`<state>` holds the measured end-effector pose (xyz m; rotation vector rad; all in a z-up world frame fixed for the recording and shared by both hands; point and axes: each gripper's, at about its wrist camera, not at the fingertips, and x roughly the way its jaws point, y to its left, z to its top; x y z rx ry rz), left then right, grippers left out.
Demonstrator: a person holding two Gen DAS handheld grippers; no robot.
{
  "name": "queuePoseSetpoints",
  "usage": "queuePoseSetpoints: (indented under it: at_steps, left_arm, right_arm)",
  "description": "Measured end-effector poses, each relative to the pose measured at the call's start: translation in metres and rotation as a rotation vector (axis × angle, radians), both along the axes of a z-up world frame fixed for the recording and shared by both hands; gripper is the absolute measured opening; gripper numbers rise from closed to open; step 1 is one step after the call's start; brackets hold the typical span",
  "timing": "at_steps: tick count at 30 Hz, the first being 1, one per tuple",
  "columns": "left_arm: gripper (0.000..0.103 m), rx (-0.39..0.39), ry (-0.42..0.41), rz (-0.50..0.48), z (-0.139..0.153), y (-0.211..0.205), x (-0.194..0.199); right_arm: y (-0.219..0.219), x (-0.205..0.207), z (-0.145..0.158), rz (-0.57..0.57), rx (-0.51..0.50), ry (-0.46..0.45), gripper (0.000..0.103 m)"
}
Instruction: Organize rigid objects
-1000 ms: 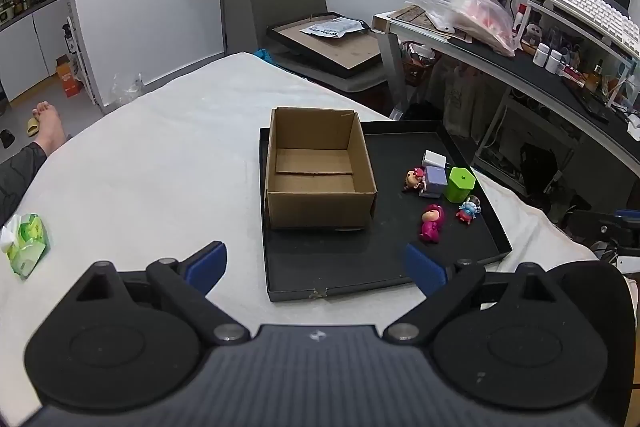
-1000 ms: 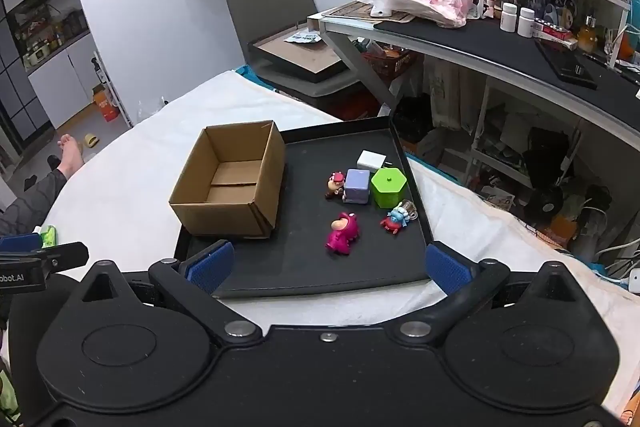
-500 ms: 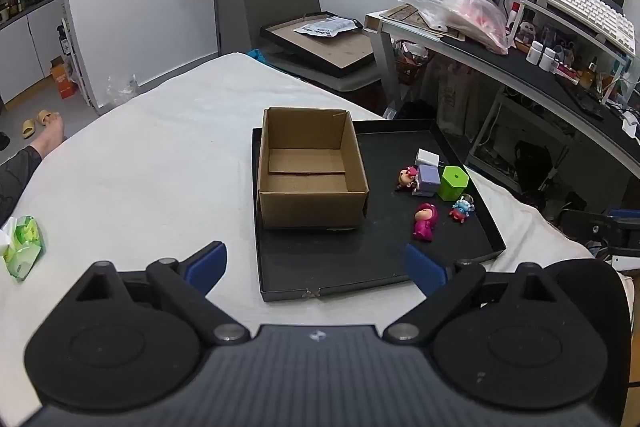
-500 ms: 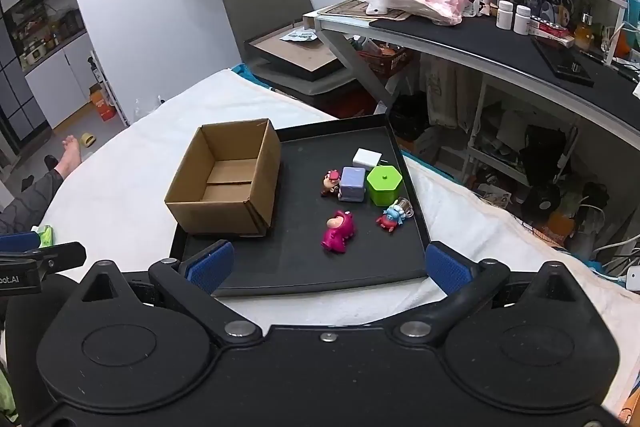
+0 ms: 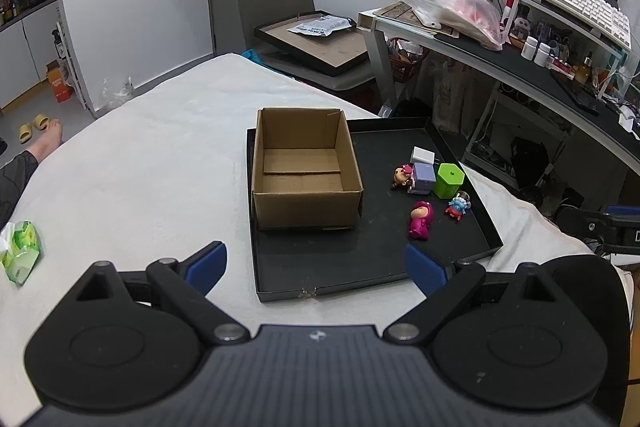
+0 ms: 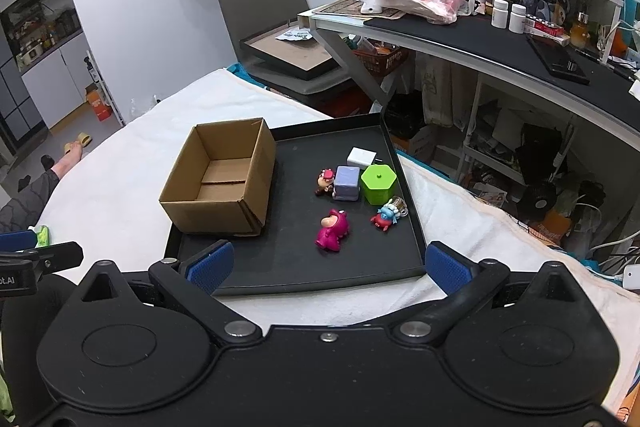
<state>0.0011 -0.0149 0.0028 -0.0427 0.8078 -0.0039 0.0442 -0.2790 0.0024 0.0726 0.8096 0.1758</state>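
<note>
A: Noting the layout first. Both the left claw (image 5: 316,265) and the right claw (image 6: 327,265) are spread wide and carry nothing; we hold them short of the black tray (image 6: 292,281), which lies on a white-covered bed.

B: Where are the pieces?

A: All on the tray's right half, beside the empty cardboard box (image 6: 218,179): pink figure (image 6: 332,230), blue crab toy (image 6: 385,217), green hexagonal pot (image 6: 378,183), lilac cube (image 6: 346,182) touching a small brown figure (image 6: 325,182), and a white block (image 6: 361,157) behind.

B: Handling?

A: We judge them light, hard plastic, likely slick. The pink figure stands apart from the rest, so we would pinch it across its body. The green pot offers flat opposite faces. The cube and brown figure sit tight together; a finger may nudge one while closing on the other.

B: The crab?

A: Small, low, with a ring attached; easy to fumble.
</note>
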Motion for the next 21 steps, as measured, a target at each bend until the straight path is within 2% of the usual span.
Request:
queuePoseSetpoints:
  at_steps: [21]
  left_arm:
    - [0.095,0.003,0.007,-0.001,-0.0019,-0.0022,0.0022]
  right_arm:
    - [-0.0001,0.0002,0.0036,-0.003,-0.007,-0.001,0.103]
